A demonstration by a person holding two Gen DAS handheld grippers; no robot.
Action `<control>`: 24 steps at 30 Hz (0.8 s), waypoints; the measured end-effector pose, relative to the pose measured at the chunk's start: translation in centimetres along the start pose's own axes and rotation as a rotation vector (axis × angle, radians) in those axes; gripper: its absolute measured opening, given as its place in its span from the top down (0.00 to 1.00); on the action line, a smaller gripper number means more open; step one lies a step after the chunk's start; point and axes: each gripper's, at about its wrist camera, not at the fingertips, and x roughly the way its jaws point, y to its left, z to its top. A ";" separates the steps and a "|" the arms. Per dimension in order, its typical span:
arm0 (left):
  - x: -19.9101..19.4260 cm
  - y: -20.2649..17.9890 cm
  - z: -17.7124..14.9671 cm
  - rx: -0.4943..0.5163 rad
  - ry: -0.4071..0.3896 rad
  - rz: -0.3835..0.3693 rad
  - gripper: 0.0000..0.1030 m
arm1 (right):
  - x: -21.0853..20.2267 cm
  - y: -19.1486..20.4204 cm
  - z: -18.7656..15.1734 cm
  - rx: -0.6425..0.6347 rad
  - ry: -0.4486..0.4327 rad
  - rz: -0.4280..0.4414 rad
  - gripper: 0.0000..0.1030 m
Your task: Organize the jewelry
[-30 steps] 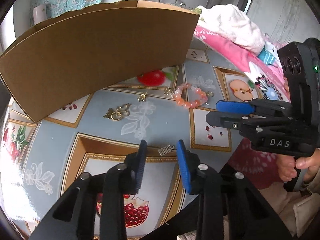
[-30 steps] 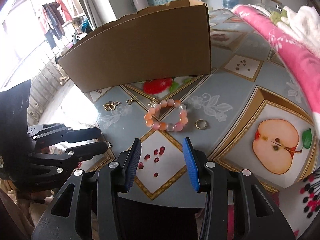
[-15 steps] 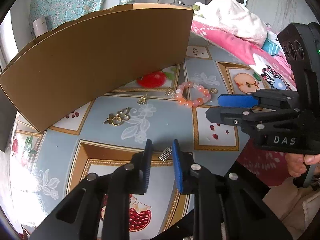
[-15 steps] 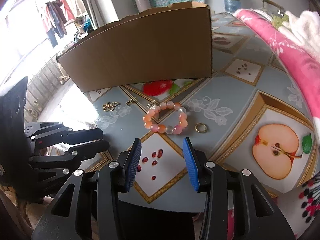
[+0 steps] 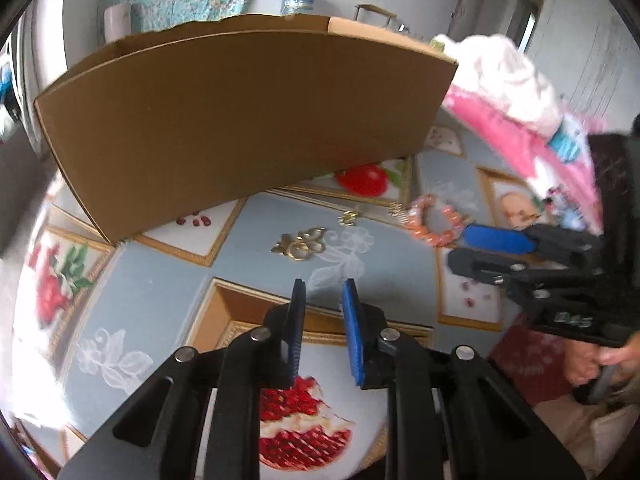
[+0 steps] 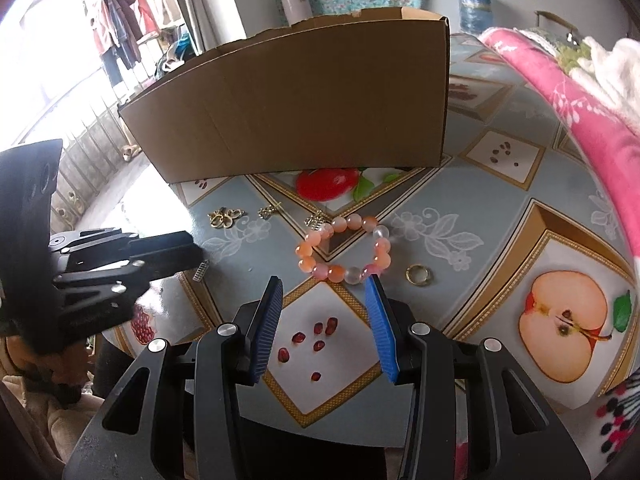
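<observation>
A pink bead bracelet (image 6: 344, 251) lies on the fruit-print tablecloth, just beyond my open right gripper (image 6: 326, 288); it also shows in the left wrist view (image 5: 434, 222). A gold ring (image 6: 418, 274) lies right of it. A gold brooch (image 5: 299, 243) (image 6: 225, 217) and small gold charms (image 6: 269, 211) lie further left. A small silver clasp (image 6: 201, 271) lies on the cloth right at the tip of my left gripper (image 5: 323, 294), whose jaws stand narrowly apart and empty. The clasp is hidden in the left wrist view.
A tall brown cardboard box (image 6: 304, 100) (image 5: 240, 120) stands behind the jewelry. A pink blanket (image 6: 560, 92) with a white cloth lies along the right side. The table edge runs close under both grippers.
My left gripper lifted and tilted up toward the box, and its jaws opened slightly. The clasp that was between its fingers is out of its view. The right gripper moved closer to the bracelet.
</observation>
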 end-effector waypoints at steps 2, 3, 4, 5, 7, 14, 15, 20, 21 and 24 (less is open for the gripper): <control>-0.6 -0.3 -0.1 0.012 -0.007 -0.049 0.82 | 0.0 0.1 0.0 -0.004 -0.003 0.005 0.61; -0.9 -0.8 -0.3 0.035 -0.009 -0.064 0.82 | -0.1 0.2 0.0 -0.008 -0.005 0.007 0.61; -0.9 -1.0 -0.4 0.048 -0.006 -0.062 0.82 | -0.1 0.3 0.1 -0.011 -0.007 0.008 0.61; -0.6 -1.3 -0.4 0.060 0.009 -0.046 0.82 | -0.1 0.4 0.1 -0.016 -0.010 0.009 0.61; -0.2 -1.5 -0.5 0.065 0.029 -0.031 0.82 | -0.1 0.6 0.1 -0.023 -0.015 0.006 0.61; 0.4 -1.8 -0.5 0.081 0.035 0.038 0.82 | 0.0 1.3 0.0 -0.038 -0.025 0.000 0.61; 0.4 -1.9 -0.4 0.087 0.035 0.046 0.82 | 0.1 1.3 0.0 -0.038 -0.027 -0.001 0.61; 0.7 -1.8 -0.3 0.084 0.033 0.084 0.96 | 0.1 1.5 0.2 -0.043 -0.041 -0.002 0.61; 0.7 -1.7 -0.3 0.078 0.032 0.084 0.97 | 0.0 1.5 0.2 -0.046 -0.043 0.001 0.61; 0.6 -1.4 -0.3 0.065 0.029 0.072 0.97 | 0.1 2.0 0.5 -0.067 -0.048 0.015 0.61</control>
